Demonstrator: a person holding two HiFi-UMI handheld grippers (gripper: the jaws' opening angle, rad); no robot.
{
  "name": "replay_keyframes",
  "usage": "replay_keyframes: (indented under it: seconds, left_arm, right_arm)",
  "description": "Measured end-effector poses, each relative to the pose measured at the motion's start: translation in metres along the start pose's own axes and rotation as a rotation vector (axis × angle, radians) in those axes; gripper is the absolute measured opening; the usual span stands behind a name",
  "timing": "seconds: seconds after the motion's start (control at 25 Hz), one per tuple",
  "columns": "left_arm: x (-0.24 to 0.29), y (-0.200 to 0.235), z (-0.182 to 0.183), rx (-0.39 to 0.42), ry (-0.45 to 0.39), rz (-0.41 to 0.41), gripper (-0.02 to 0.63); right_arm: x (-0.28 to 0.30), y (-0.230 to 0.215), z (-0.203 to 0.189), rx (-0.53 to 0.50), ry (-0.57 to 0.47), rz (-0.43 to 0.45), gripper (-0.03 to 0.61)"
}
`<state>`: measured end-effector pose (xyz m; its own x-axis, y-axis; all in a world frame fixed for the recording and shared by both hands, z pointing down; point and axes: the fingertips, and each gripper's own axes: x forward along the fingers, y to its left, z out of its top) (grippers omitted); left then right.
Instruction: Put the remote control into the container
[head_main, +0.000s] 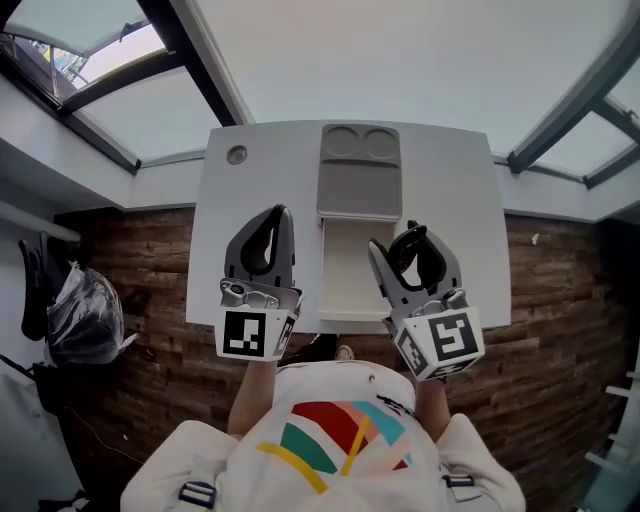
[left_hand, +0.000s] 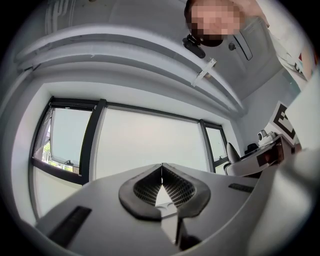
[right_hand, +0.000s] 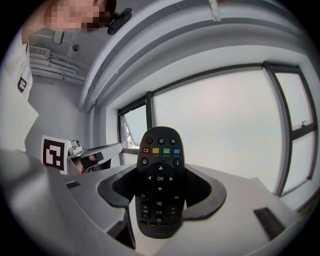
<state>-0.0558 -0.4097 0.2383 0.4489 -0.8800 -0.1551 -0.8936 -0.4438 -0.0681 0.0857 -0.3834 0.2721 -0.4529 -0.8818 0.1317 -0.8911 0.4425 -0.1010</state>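
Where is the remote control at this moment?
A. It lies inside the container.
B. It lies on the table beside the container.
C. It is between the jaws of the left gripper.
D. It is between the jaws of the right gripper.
D: the right gripper view shows the remote control clamped between the pads of the right gripper, while the jaws of the left gripper are together on nothing.

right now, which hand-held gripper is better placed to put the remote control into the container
Right. The right hand-held gripper is shut on the remote control and sits beside the white container. The left hand-held gripper is shut with nothing between its jaws.
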Motion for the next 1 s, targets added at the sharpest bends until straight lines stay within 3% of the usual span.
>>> replay_keyframes:
  seconds: [0.2,0.52,1.0]
  left_arm:
    - [0.018,0.011,-0.028,-0.021,0.060,-0.005,0.008]
    - [0.020,0.028,-0.085,-0.071,0.177,0.020,0.008]
    - [0.017,0.039,-0.126,-0.091,0.260,0.024,0.008]
  right_arm:
    - [0.032,-0.004,-0.023,0.047,0.082,0.016,0.258]
    - [0.074,-0.002,-0.123,0.098,0.361,0.017,0.258]
    - [0.089,0.008,-0.228,-0.018,0.706,0.031,0.258]
